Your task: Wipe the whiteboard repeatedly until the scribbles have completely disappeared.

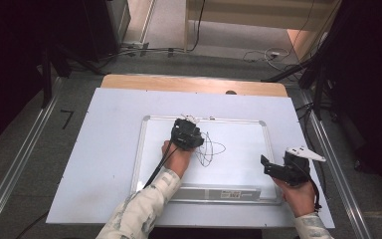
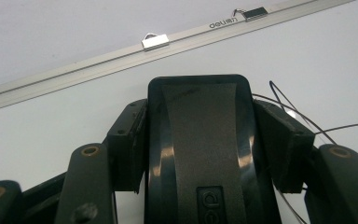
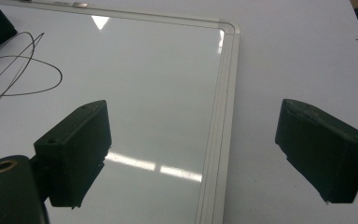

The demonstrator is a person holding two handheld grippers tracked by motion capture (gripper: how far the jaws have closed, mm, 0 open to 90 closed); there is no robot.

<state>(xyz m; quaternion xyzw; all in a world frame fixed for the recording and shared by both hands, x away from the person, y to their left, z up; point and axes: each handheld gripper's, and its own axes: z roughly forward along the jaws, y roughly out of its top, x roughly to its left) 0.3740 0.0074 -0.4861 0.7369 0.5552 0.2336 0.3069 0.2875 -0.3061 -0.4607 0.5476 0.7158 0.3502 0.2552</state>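
Note:
A whiteboard (image 1: 238,149) with a silver frame lies flat on the table. Black scribbled loops (image 1: 211,149) mark its middle. My left gripper (image 1: 186,133) rests on the board just left of the scribble, shut on a black eraser (image 2: 198,107) gripped between both pads. In the left gripper view, thin drawn lines (image 2: 298,114) run out to the eraser's right. My right gripper (image 1: 273,168) hovers over the board's right edge, open with nothing between its fingers. The right gripper view shows the board's frame (image 3: 223,93) running between the wide-apart jaws, and the scribble (image 3: 23,70) far left.
A white sheet (image 1: 104,149) covers the wooden table (image 1: 194,83). A labelled strip (image 1: 219,191) runs along the board's near edge. Two metal clips (image 2: 155,41) sit on its far frame. Metal rails (image 1: 20,164) flank the table; cables (image 1: 263,55) lie on the floor behind.

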